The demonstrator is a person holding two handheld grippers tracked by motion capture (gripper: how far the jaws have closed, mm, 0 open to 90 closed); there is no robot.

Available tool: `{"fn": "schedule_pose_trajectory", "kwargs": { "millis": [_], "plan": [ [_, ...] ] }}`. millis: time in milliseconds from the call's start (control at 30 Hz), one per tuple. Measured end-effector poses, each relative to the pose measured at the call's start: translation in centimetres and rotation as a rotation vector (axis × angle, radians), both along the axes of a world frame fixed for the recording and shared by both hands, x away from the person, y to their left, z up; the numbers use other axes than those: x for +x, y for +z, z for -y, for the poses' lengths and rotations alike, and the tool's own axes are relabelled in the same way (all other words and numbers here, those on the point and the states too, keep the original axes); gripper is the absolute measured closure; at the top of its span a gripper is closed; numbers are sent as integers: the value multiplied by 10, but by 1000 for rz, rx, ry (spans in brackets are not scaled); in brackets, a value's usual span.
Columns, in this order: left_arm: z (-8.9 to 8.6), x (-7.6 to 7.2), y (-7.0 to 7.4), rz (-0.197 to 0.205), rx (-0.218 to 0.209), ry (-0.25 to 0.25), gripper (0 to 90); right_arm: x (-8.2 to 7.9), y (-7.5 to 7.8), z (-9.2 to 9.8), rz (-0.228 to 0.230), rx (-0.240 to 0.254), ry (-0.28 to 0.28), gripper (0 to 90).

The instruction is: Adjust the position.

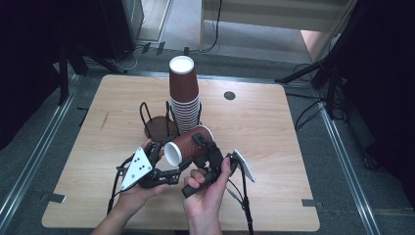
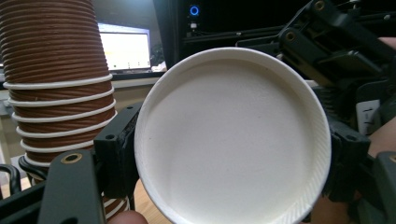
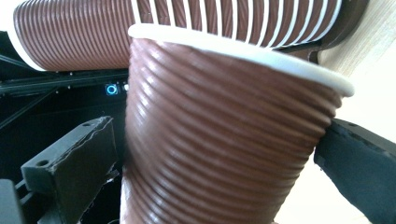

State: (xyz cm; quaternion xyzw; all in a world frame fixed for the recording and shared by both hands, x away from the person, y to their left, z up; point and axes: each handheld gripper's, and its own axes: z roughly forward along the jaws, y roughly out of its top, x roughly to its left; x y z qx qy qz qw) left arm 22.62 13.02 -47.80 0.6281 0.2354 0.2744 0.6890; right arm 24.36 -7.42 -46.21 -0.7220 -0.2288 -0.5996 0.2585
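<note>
On the wooden desk [image 1: 274, 127] stands a tall stack of cups [image 1: 185, 95] beside a wire holder [image 1: 155, 122]. Above its near edge, a brown cup [image 1: 188, 145] lies sideways, clamped around its body by the right gripper [image 1: 208, 147]; the left gripper [image 1: 164, 156] meets its white base, grip state unclear.

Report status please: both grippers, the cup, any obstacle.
Right gripper shut on loose cup, held sideways. Left gripper at its white base, grip unclear. Cup stack and wire holder just behind.
</note>
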Motion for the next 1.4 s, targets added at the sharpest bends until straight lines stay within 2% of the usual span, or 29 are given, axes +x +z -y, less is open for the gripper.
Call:
{"fn": "schedule_pose_trajectory", "kwargs": {
  "millis": [200, 433, 500, 733, 867, 967, 1400],
  "plan": [
    [2, -1, 0, 4, 6, -12, 241, 3, -3, 1, -14, 8, 15, 0],
    [3, -2, 0, 1, 9, -19, 241, 5, -4, 0, -10, 28, 18, 0],
    [3, -2, 1, 3, 12, -22, 241, 7, -5, 1, -16, 20, 19, 0],
    [4, -3, 1, 5, 10, -33, 241, 11, -7, 4, -14, 52, 21, 0],
    [4, -3, 1, 5, 8, -37, 241, 12, -8, 6, -23, 38, 7, 0],
    [4, -3, 1, 7, 13, -34, 241, 13, -10, 6, -18, 51, 5, 0],
    [0, -3, 3, 1, 8, -32, 233, 12, -10, 3, -25, 94, 9, 63]
  ]
}}
